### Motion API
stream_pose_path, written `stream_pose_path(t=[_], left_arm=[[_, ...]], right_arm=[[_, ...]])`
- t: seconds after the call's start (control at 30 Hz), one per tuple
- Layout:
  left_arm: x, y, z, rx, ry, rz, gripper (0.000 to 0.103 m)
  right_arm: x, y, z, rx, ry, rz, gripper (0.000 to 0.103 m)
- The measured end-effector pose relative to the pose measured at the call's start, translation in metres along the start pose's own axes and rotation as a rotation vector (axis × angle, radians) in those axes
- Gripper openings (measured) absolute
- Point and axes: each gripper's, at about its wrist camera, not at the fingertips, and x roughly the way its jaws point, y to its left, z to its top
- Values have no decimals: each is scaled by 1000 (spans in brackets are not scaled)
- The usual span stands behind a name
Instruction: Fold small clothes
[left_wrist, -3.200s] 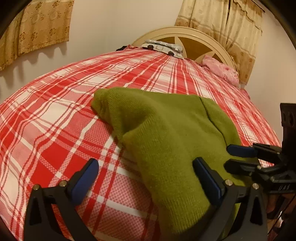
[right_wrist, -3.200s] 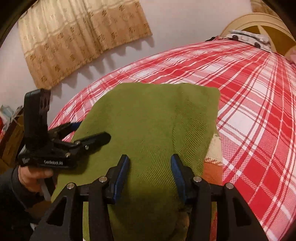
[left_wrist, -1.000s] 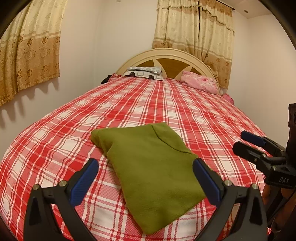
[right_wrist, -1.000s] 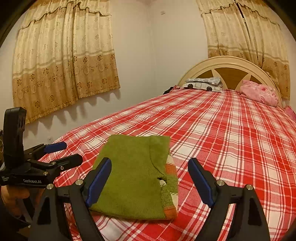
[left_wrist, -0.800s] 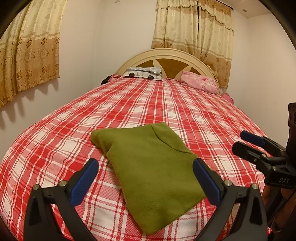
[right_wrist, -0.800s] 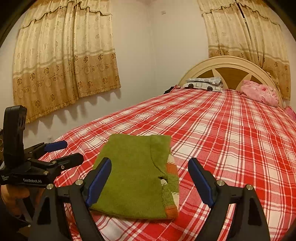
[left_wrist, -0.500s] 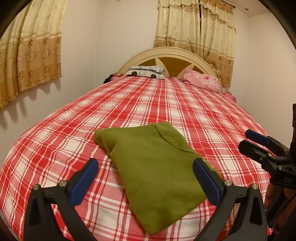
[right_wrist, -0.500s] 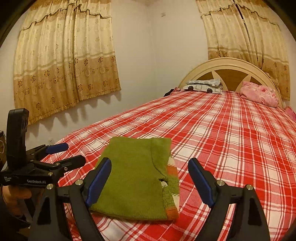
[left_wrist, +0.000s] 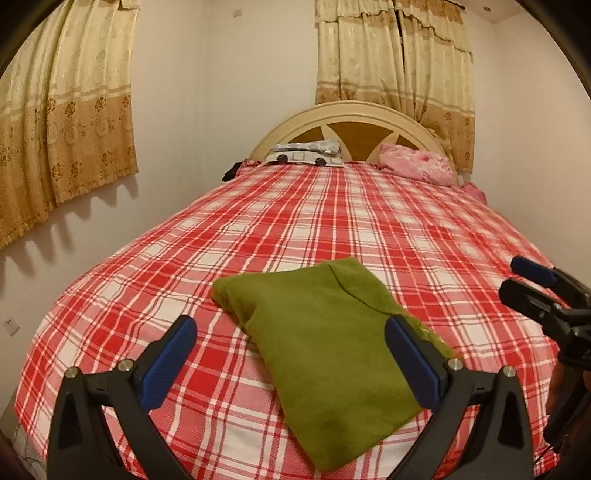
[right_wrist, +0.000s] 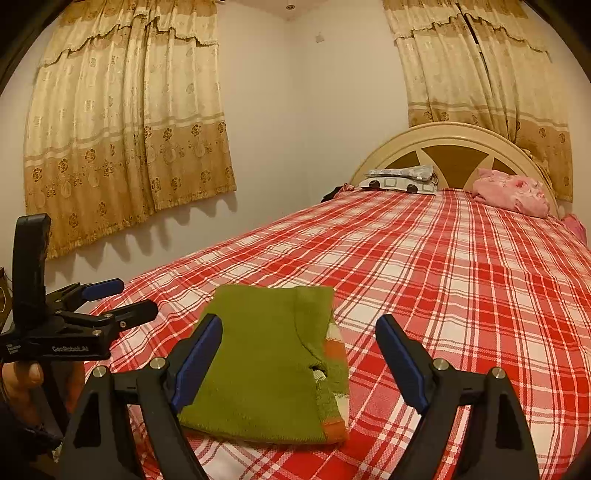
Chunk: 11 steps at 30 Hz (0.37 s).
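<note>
Jaws wide on left gripper (left_wrist: 288, 349), nothing held; green jumper (left_wrist: 325, 354) lies folded on bed (left_wrist: 332, 221) ahead, between them. Right gripper (right_wrist: 299, 356) likewise gaping, empty, jumper just beyond its left jaw.

The folded green sweater (right_wrist: 258, 362) hides its own inner layers, so only a striped orange and white edge peeks out along its right side. The hand (right_wrist: 22, 380) left of the sweater is cut off by the picture's edge. Far beyond the sweater, the patterned bundle (left_wrist: 306, 153) at the headboard (left_wrist: 354, 114) is too small to identify.
</note>
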Motion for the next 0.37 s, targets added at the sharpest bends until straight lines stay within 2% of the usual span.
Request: stream_pose_path(t=[0.37], left_arm=[[4, 2, -3, -5, 10, -57, 103]], right_arm=[[8, 5, -7, -15, 46, 16, 86]])
